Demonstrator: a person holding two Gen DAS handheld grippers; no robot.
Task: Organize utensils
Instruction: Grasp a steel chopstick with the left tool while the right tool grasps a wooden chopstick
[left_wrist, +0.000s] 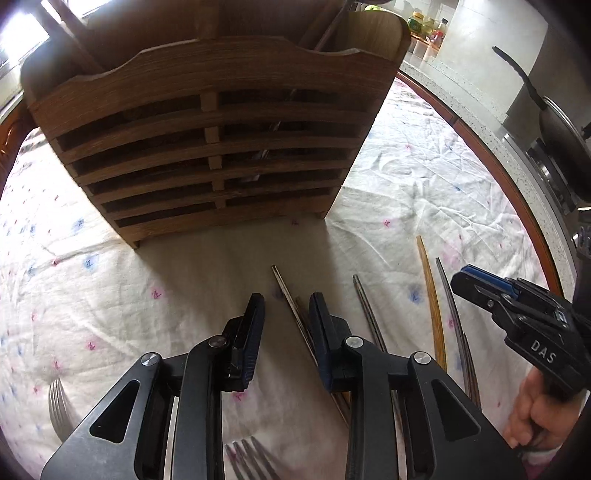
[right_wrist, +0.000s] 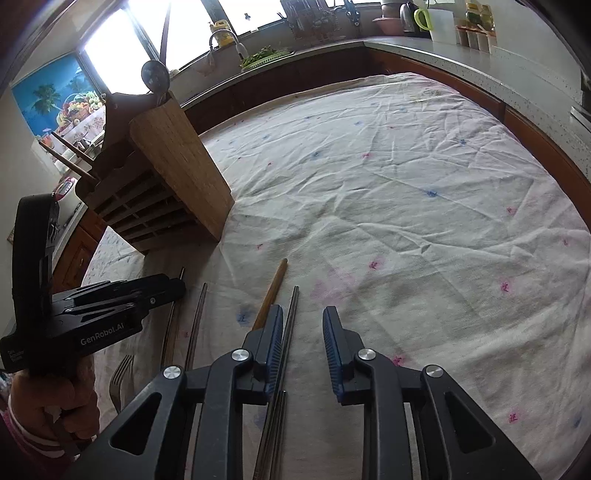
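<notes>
A slatted wooden utensil holder stands upright on the cloth, with a ladle and wooden handles sticking out of it. Several chopsticks lie loose in front of it. My left gripper hangs low over a thin dark chopstick, whose tip shows in the narrow gap and whose shaft runs under the right finger; the pads do not press it. My right gripper is narrowly open over a metal chopstick beside its left pad, with a wooden chopstick just left of that. Forks lie nearer me.
A wrinkled white tablecloth with pink and blue marks covers the round table. A dark pan sits on the stove past the table's right edge. The stone counter carries jars, a kettle and a sink. Each gripper is held by a hand.
</notes>
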